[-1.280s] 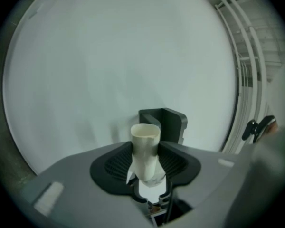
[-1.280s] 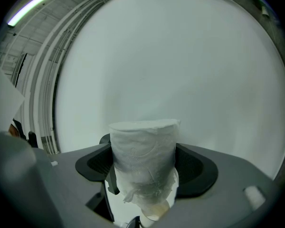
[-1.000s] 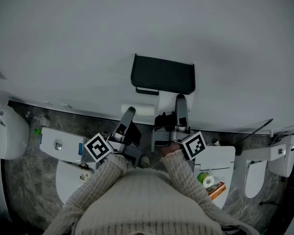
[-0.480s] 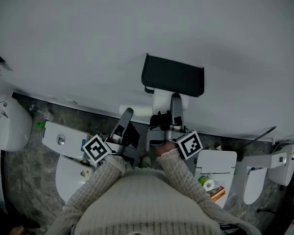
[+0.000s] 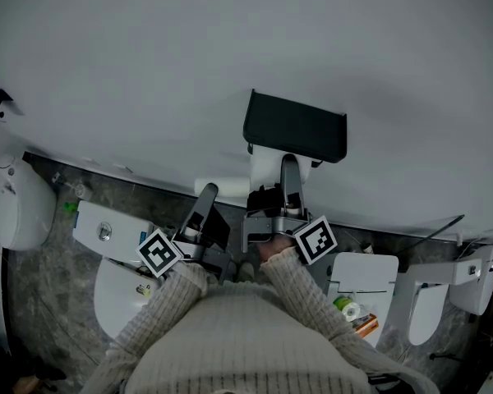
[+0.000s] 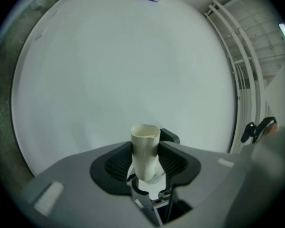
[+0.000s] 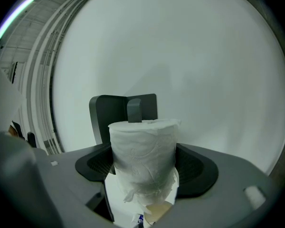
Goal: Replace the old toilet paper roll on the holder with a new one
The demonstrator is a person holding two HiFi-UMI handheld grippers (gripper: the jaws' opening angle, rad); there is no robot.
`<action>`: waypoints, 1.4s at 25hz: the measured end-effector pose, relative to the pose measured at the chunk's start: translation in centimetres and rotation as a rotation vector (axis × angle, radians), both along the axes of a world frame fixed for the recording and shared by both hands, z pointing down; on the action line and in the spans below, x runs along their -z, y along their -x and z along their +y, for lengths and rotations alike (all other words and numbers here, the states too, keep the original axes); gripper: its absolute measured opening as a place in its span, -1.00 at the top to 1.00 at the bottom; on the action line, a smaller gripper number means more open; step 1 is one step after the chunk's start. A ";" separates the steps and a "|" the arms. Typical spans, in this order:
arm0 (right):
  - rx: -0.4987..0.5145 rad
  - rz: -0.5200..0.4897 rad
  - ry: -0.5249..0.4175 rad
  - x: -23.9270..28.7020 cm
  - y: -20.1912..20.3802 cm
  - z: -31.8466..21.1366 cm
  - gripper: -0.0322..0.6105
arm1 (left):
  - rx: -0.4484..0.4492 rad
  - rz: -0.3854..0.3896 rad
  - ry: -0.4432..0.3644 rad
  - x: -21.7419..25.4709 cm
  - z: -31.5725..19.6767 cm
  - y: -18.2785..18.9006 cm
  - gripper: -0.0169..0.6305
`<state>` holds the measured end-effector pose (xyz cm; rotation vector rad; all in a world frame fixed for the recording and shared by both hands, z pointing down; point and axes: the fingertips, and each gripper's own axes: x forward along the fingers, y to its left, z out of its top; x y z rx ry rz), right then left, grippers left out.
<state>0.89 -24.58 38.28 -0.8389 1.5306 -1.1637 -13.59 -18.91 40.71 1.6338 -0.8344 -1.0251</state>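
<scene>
The left gripper (image 6: 146, 161) has its jaws closed on an empty cardboard tube (image 6: 145, 148), the bare core of the old roll. The ribbed black pads (image 6: 118, 163) press on the tube from both sides and pinch it in at the waist, so its lower part looks squashed. The tube's open, round end stands clear above the jaws. Past it, in the left gripper view, is only the plain white wall (image 6: 123, 65).

The right gripper (image 7: 145, 167) has its jaws clamped on a full toilet paper roll (image 7: 143, 153). The roll stands upright between the pads, with a loose, ragged edge of paper hanging at its lower end. Just behind the top of the roll is the black holder (image 7: 106, 114), with its dark arm (image 7: 134, 109) rising right at the roll's upper rim. Whether the roll touches the arm cannot be told.

In the head view the two grippers sit side by side and reach toward the wall. The right one holds the new roll up against the lower edge of the holder, which is fixed to the wall. The left one sits lower and just to the left, with the pale tube lying crosswise at its tip. Each gripper carries a cube with square markers (image 5: 158, 253) at its near end. The person's arms, in cream knitted sleeves (image 5: 308, 298), fill the bottom of the view. Below the wall is a grey stone floor (image 5: 41, 302), with a white toilet (image 5: 107, 235) at the left.
</scene>
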 end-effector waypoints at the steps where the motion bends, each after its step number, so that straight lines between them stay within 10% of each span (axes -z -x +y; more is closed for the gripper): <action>1: 0.002 -0.003 0.004 -0.1 -0.1 -0.1 -0.32 | 0.004 -0.002 0.001 0.0 0.0 0.0 0.45; 26: 0.067 -0.010 0.012 -0.6 -1.6 4.9 -0.25 | -0.037 0.031 0.022 -0.9 3.3 -2.0 0.45; 35: 0.109 0.129 0.008 -0.6 -3.2 7.4 -0.04 | -0.096 0.034 0.008 -0.7 3.3 -4.0 0.45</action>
